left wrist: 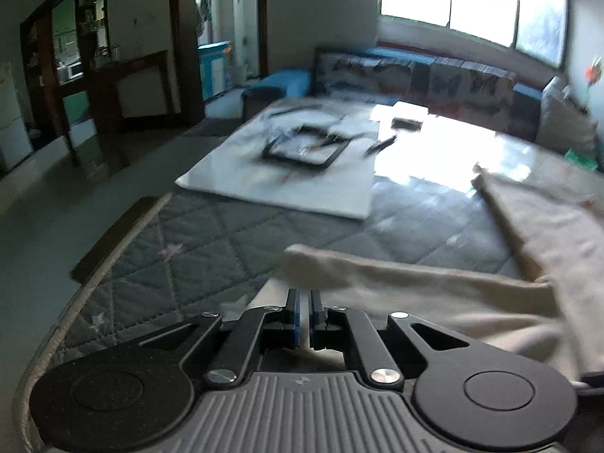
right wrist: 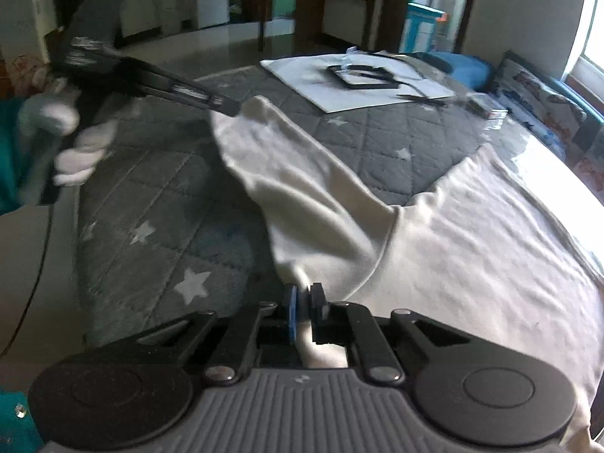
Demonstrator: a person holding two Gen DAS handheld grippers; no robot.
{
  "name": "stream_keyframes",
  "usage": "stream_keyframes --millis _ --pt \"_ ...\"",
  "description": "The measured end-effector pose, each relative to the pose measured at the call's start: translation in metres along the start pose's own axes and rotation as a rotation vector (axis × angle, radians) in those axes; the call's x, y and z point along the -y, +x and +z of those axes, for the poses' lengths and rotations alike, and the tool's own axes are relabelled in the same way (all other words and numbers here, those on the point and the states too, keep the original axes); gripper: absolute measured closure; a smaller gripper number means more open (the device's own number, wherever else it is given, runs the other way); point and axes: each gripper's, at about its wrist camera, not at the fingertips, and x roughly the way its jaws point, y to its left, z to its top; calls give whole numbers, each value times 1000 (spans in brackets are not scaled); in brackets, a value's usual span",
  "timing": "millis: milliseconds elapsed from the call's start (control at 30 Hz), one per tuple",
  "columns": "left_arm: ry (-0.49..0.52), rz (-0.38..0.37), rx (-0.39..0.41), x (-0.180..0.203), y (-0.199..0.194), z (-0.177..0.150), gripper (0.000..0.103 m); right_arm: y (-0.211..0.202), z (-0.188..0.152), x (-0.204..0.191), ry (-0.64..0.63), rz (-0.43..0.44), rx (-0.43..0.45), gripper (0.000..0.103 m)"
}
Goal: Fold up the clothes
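over a grey quilted bed, left tongs and right tongs each pinch a cream garment, nearly closed.

A grey quilted star-patterned mat covers the surface; at twelve o'clock a white flat board carries a black rectangular frame; a butterfly-print sofa sits beyond, beneath bright windows.

My black two-finger left gripper: blue pads, silver screws, ribbed grey housing at frame bottom. Right gripper identical. White-gloved left hand, teal sleeve far left.
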Motion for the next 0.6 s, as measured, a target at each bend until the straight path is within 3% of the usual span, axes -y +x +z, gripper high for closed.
stream_keyframes --millis 200,367,600 --pt "25 48 20 -3 4 0 99 -8 -9 -6 -69 44 -18 96" --pt "40 68 17 -5 4 1 97 -16 -2 2 0 90 24 87" --pt "-7 39 -4 -9 1 7 96 -7 -5 5 32 55 2 86"
